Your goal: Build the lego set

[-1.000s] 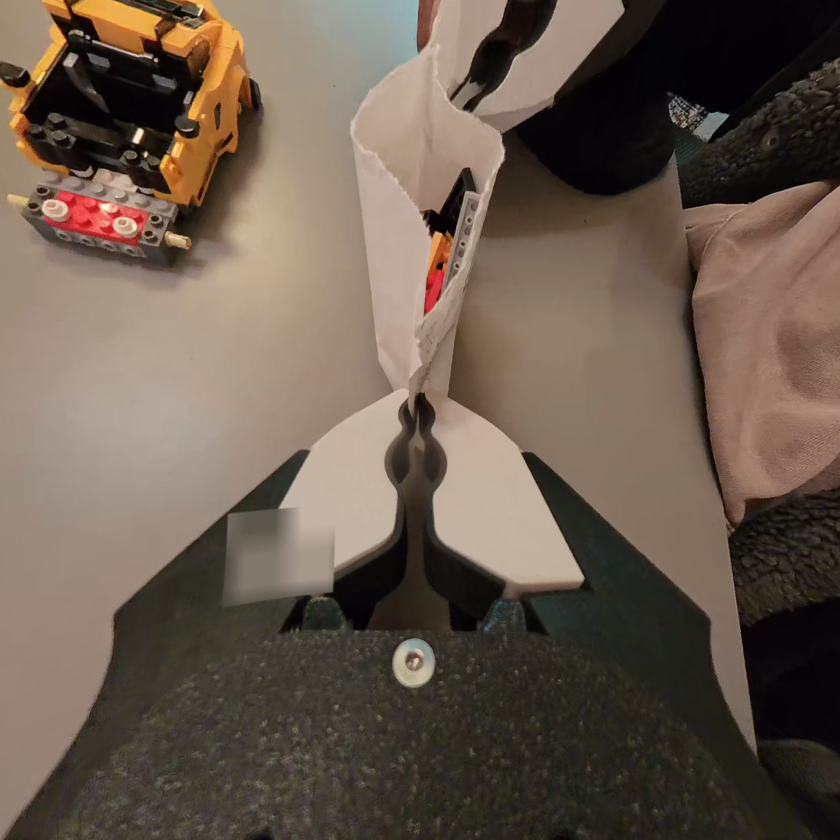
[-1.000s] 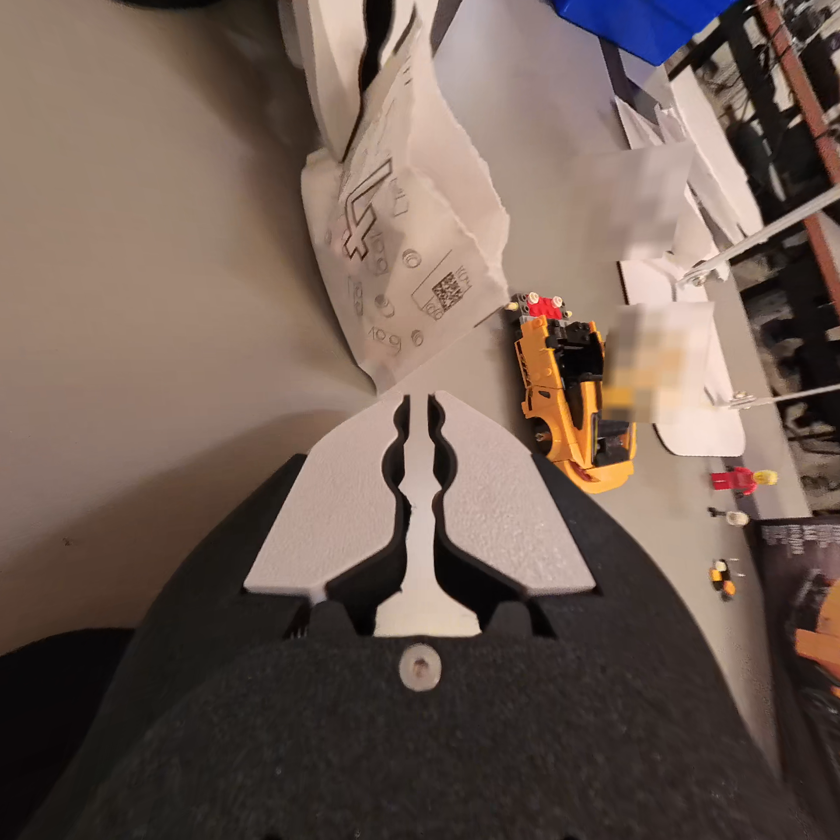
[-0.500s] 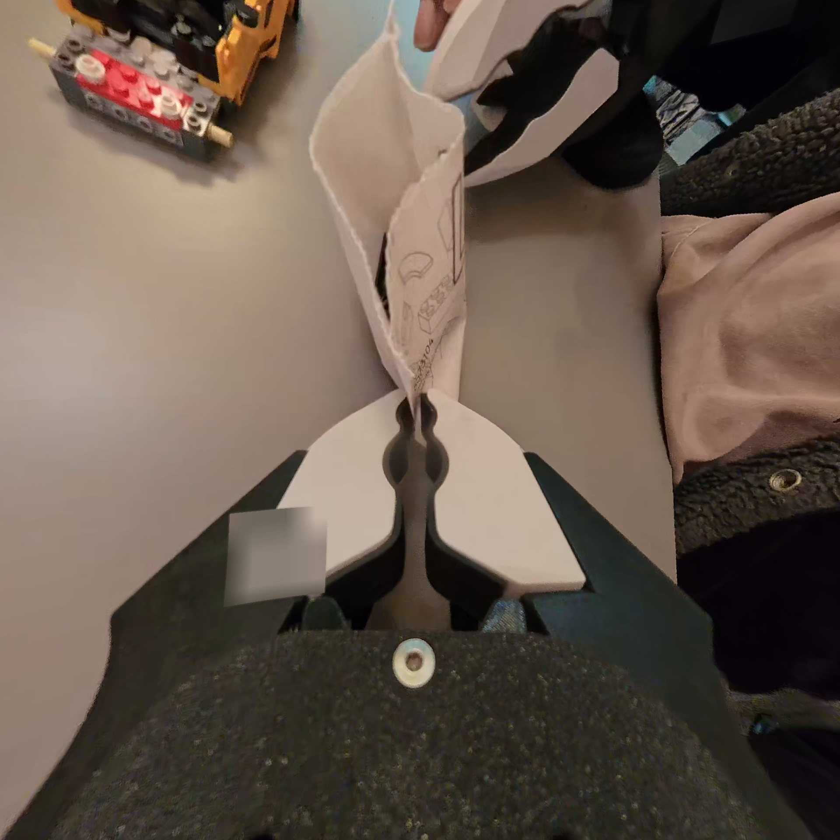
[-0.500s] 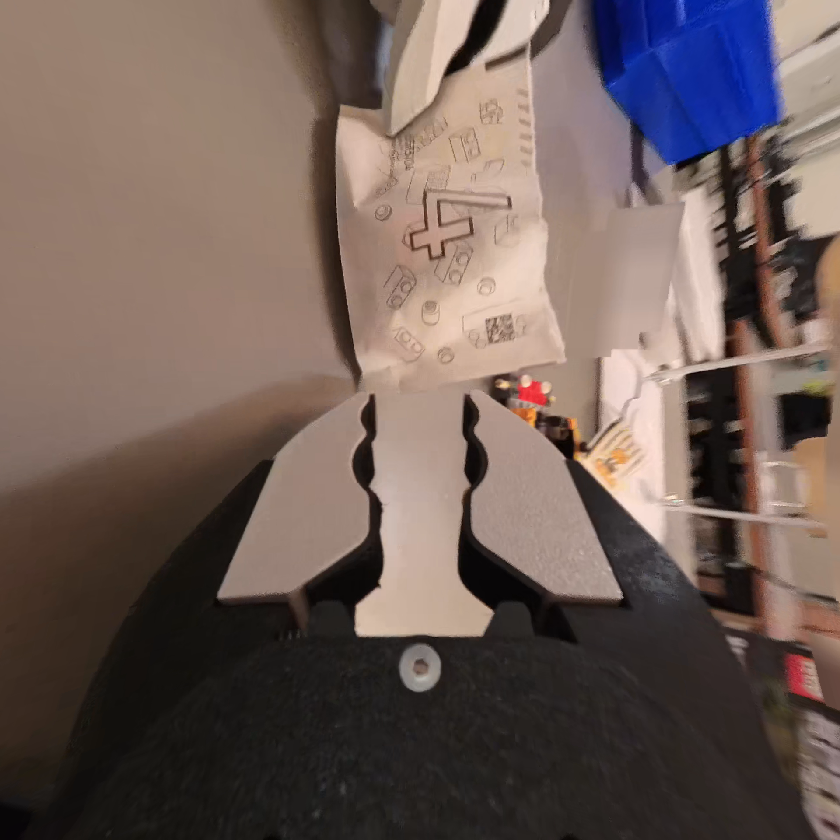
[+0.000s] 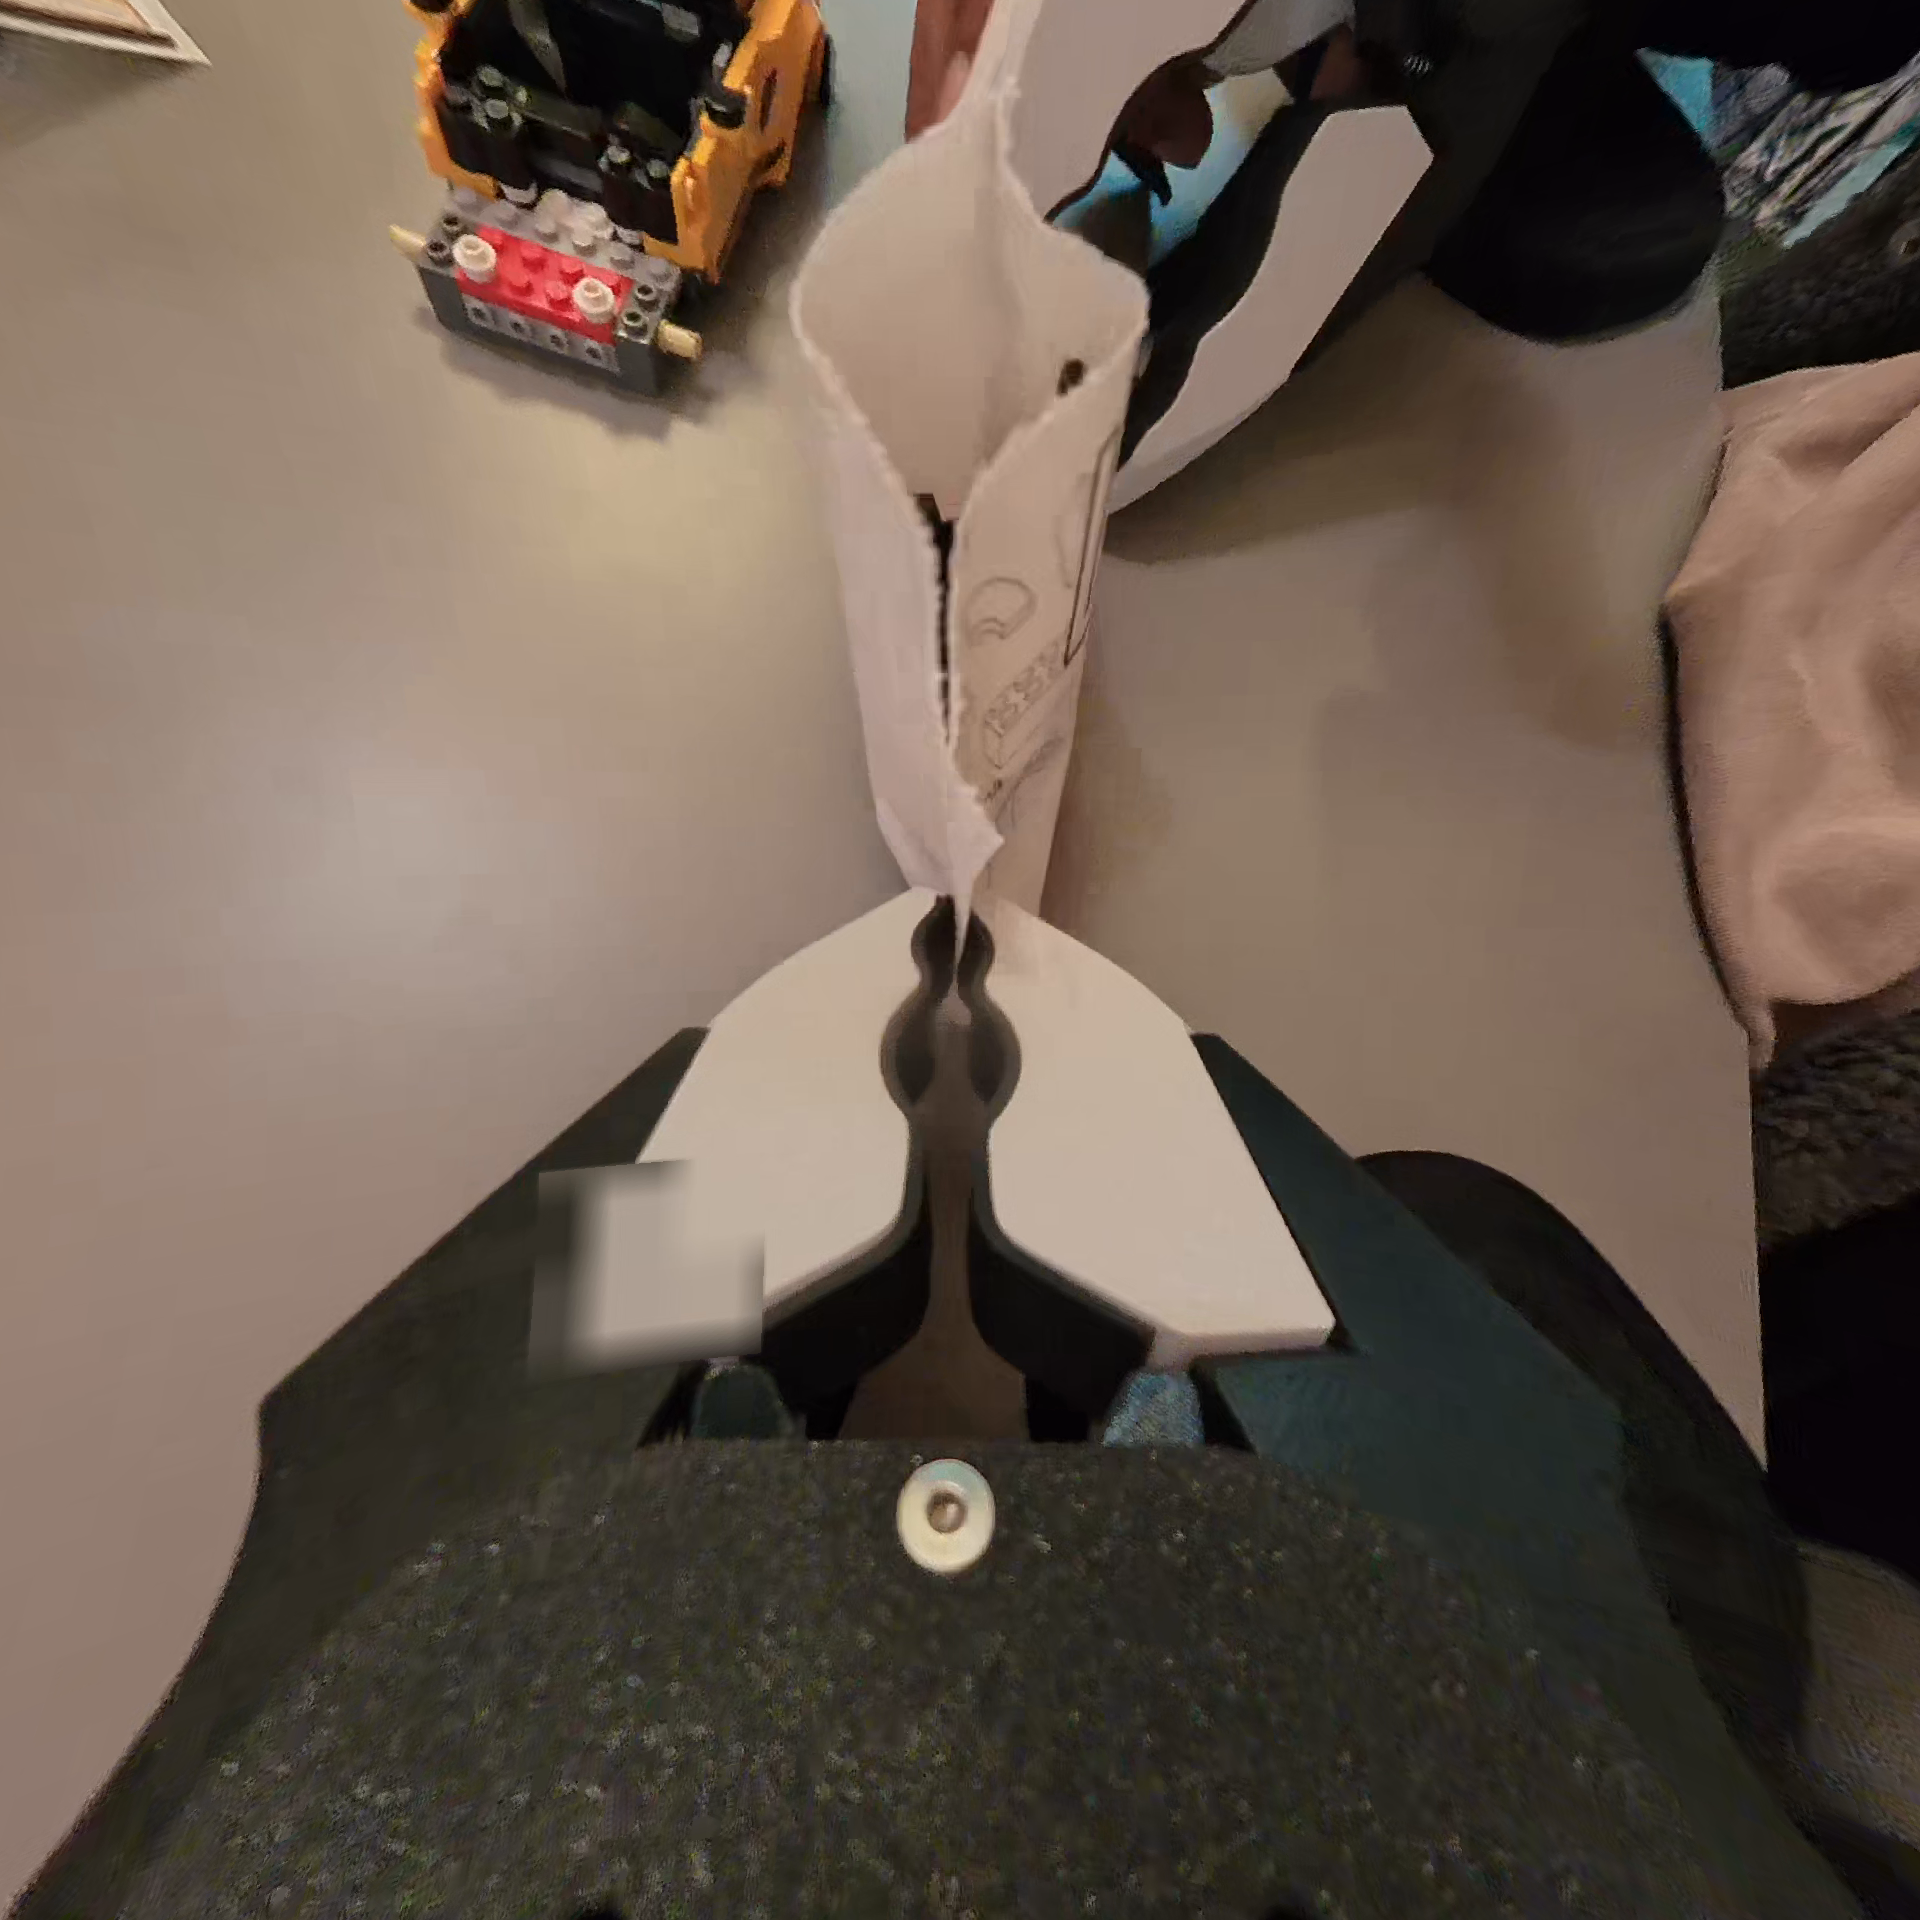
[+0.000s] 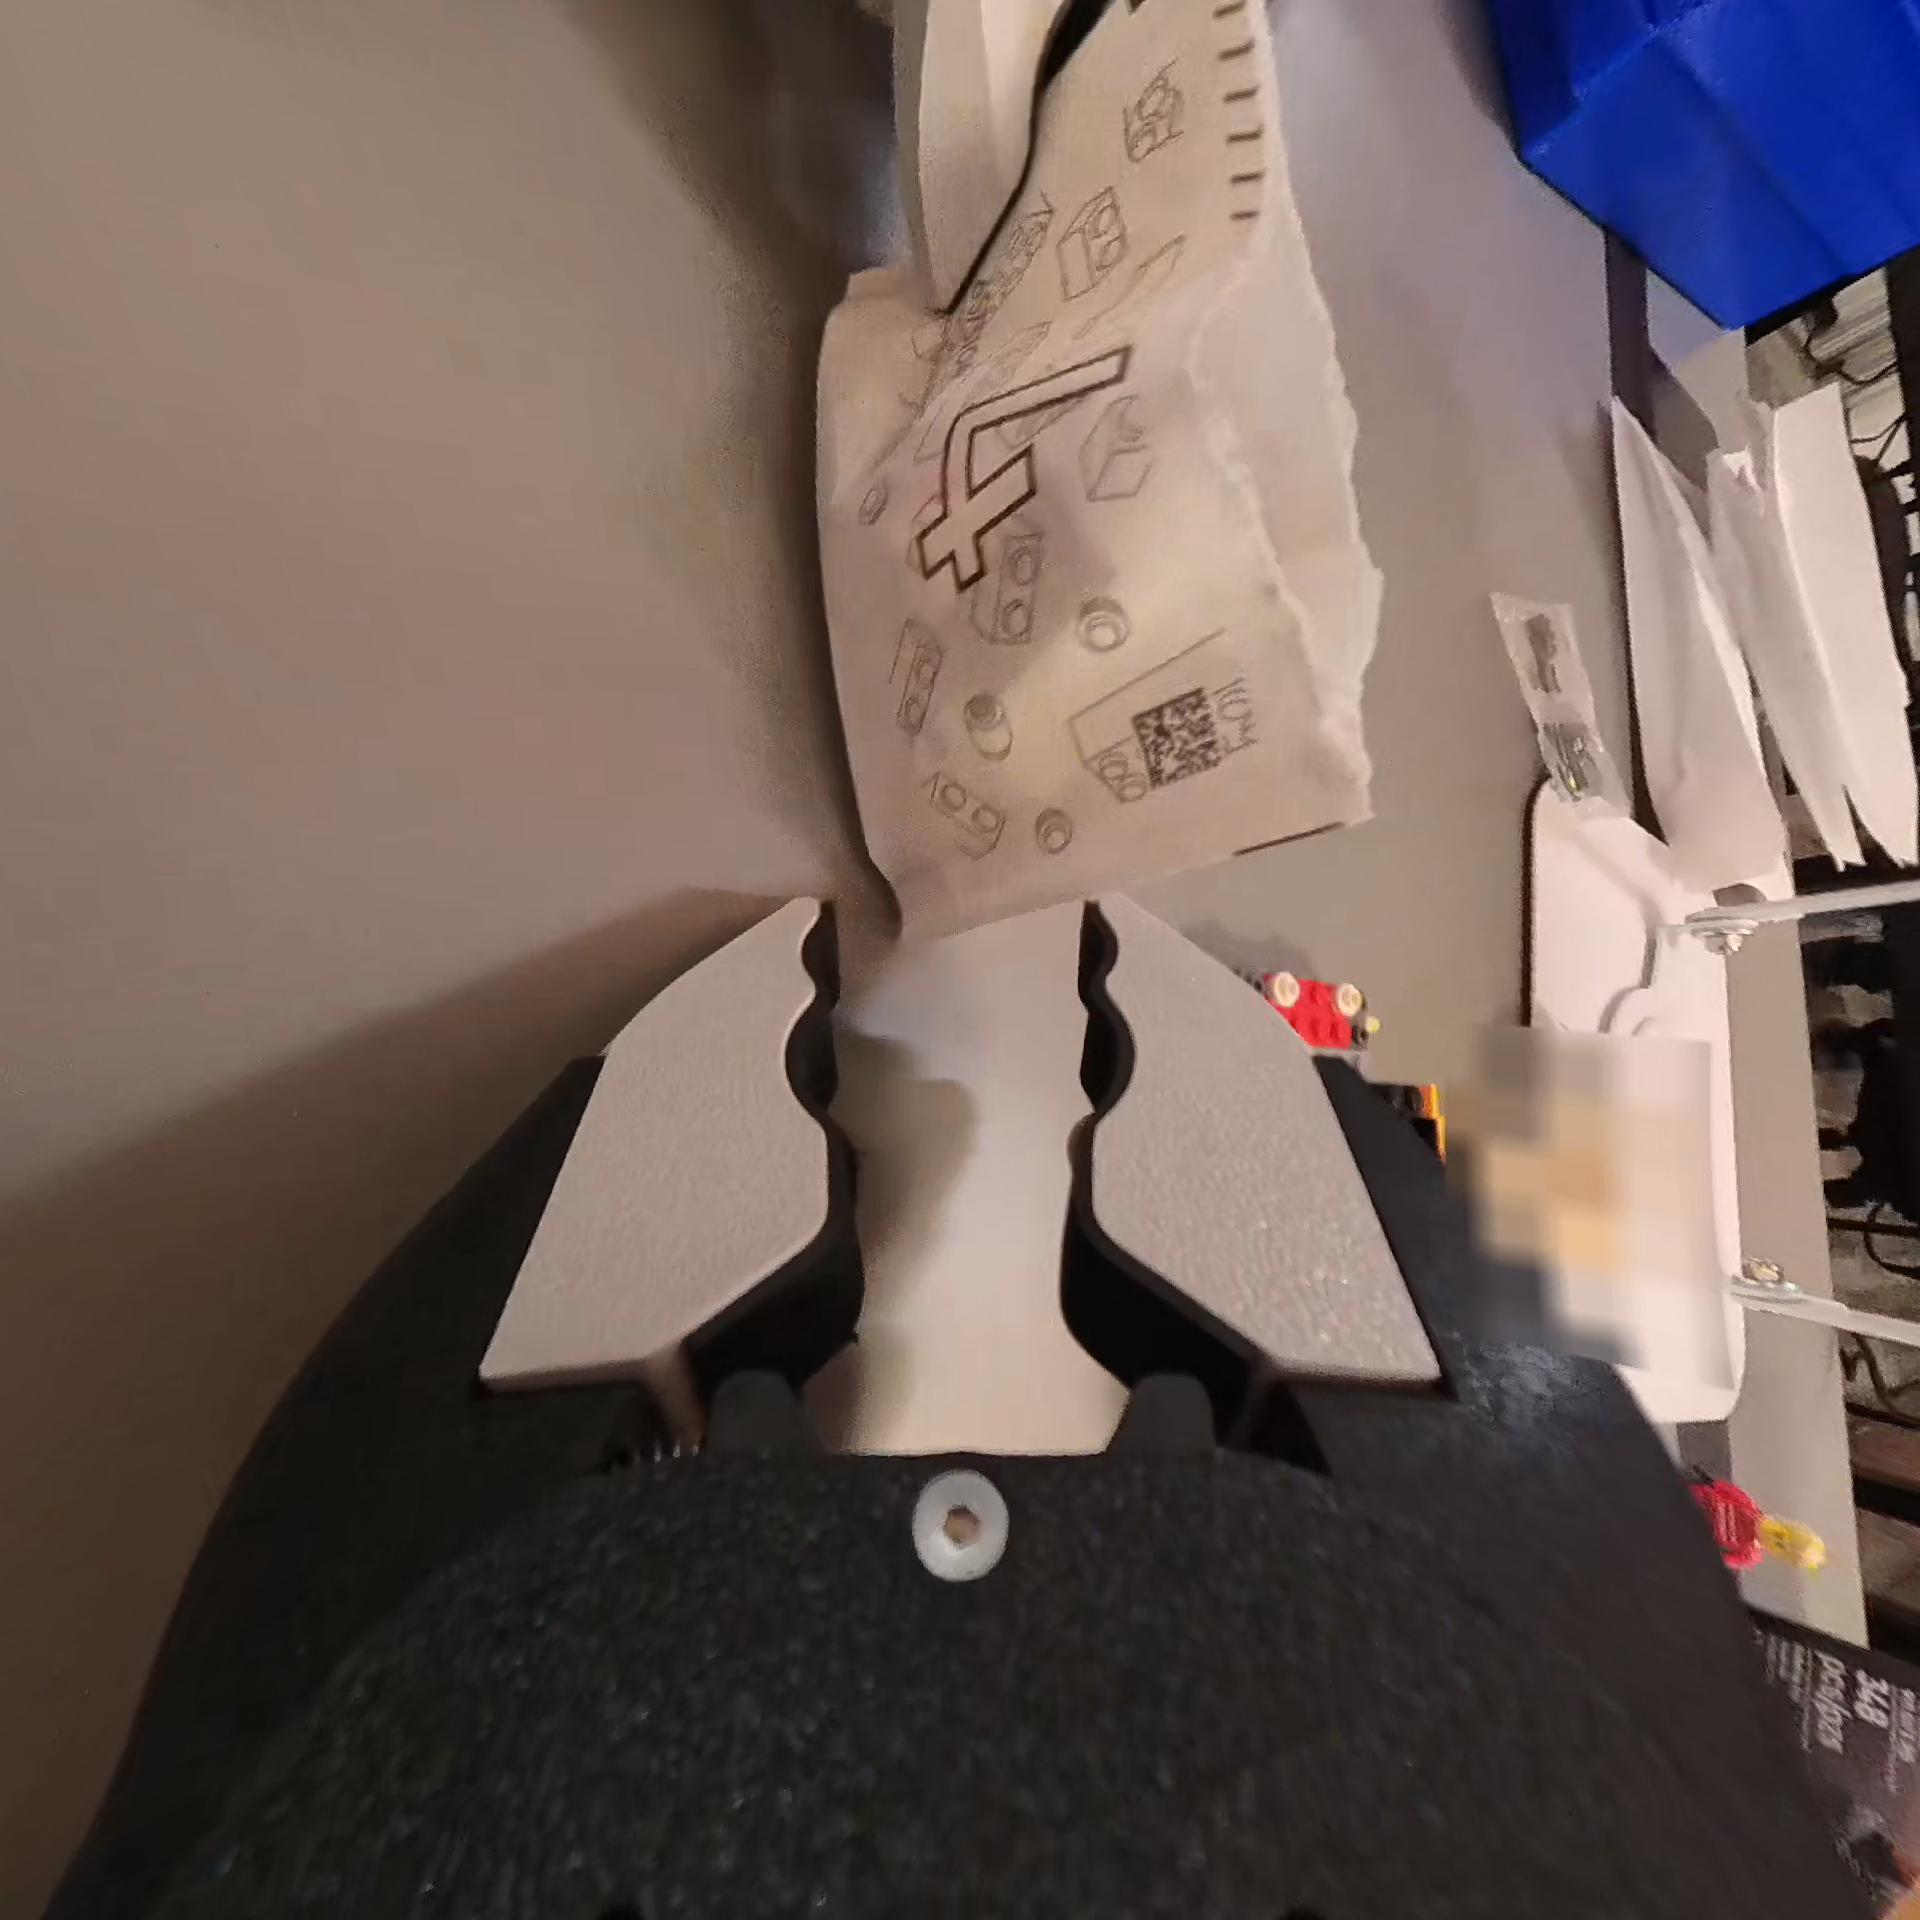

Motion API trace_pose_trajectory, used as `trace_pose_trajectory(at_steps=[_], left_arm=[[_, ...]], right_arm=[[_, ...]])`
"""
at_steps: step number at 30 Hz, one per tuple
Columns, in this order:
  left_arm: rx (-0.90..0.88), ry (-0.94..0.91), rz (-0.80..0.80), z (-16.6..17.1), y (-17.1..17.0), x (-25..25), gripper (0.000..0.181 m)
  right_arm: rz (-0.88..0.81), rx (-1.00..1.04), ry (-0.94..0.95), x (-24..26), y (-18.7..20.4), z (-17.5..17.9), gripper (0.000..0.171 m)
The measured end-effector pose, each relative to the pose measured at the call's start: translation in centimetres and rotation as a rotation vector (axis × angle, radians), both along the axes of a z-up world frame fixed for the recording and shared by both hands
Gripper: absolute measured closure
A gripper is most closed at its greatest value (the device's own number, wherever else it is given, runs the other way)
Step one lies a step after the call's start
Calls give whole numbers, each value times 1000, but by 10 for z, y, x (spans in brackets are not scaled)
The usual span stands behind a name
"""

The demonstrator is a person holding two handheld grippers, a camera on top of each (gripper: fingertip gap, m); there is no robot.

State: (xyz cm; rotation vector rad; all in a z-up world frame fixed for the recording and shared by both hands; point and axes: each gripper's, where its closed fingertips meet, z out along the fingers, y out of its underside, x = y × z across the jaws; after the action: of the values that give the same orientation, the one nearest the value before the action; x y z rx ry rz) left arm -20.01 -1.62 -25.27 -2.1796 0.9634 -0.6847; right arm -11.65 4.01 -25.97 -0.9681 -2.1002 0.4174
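My left gripper [image 5: 951, 920] is shut on the corner of a white printed paper bag [image 5: 935, 416] and holds it up over the table. The bag's torn mouth gapes a little, and its inside is dark. My right gripper [image 6: 956, 925] is open. The bag [image 6: 1091, 582] hangs just in front of its jaws, with its lower corner at the gap and not gripped. A white finger [image 5: 1288, 270] of the right gripper shows beside the bag's far edge. The part-built yellow lego car [image 5: 613, 135] stands at the far left, and it peeks out behind my right finger [image 6: 1314, 1008].
A blue bin [image 6: 1714, 135] stands at the far right, with white paper bags [image 6: 1766, 644] below it. A red minifigure [image 6: 1735, 1538] and a dark instruction booklet [image 6: 1829, 1714] lie near the table's right edge. A beige cloth [image 5: 1818, 675] lies at the table's edge.
My right gripper has opened and let go of the bag's edge. My left gripper still pinches the bag, whose mouth has narrowed so the bricks inside no longer show.
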Motion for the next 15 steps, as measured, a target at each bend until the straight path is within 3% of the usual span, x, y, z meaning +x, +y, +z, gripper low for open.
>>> trace_pose_trajectory(at_steps=[3,7,15], left_arm=[[67,24,15,4,-5,-1,181],[171,-20,97,28,-14,-8,181],[356,-54,403,103,-44,-54,181]], right_arm=[[6,-11,37,-6,-4,3,136],[2,-50,78,-11,-6,17,136],[79,-104,134,-45,-36,55,136]])
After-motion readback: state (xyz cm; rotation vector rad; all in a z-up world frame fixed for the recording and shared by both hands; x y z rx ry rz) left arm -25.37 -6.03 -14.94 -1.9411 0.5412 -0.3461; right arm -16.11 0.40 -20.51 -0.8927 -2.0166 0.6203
